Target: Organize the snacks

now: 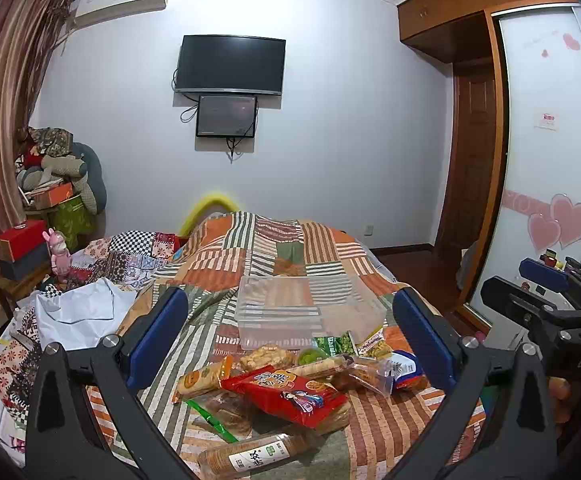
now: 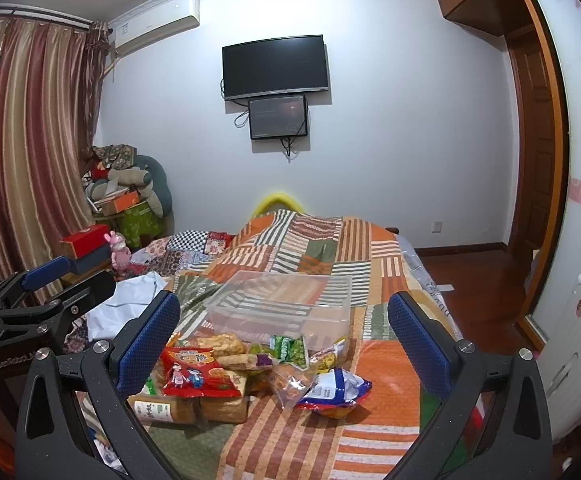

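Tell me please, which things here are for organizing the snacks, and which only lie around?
For the job:
- snack pile, including red packet and blue-white bag
- clear plastic bin, still empty

Just lying about:
- white cloth
- pink rabbit toy
- red box
- patchwork bedspread under it all
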